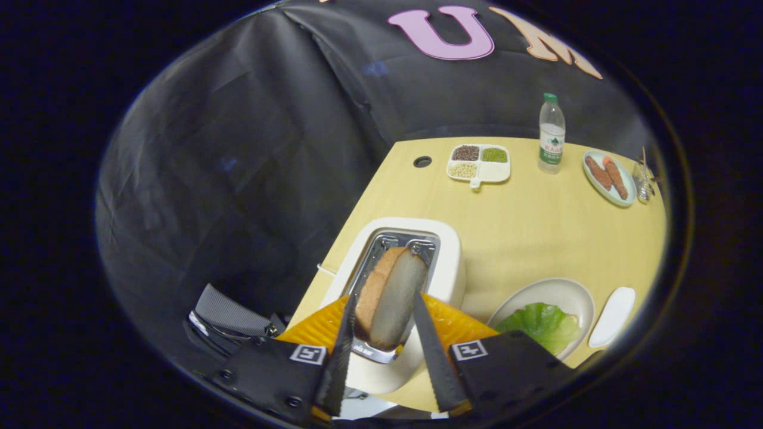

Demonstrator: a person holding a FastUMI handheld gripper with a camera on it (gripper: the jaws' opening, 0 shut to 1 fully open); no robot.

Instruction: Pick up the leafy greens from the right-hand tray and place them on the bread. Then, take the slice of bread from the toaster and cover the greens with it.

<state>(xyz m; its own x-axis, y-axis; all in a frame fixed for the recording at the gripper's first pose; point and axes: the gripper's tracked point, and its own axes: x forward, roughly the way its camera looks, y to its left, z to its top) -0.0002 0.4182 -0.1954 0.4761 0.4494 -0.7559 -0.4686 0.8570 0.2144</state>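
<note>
A handheld gripper point(384, 342) holds a slice of bread point(390, 298) between its two dark, toothed fingers, one finger on each broad face, clenched on it. The slice is tilted, just above the slot of a white toaster point(444, 262) on a pale wooden bench point(536, 238). It seems lifted clear, though its lower edge is hidden.

At about four o'clock from the toaster sits a white plate point(566, 295) with leafy greens point(536, 325) already on it. The bread beneath them is hardly visible, so the first step looks done. Just beyond the plate lies a small empty white tray point(613, 316).

To do this step well, raise the slice until it is free of the slot, keep steady pressure so it cannot slip, carry it towards four o'clock, turn it flat, and lower it squarely onto the greens before releasing.
</note>
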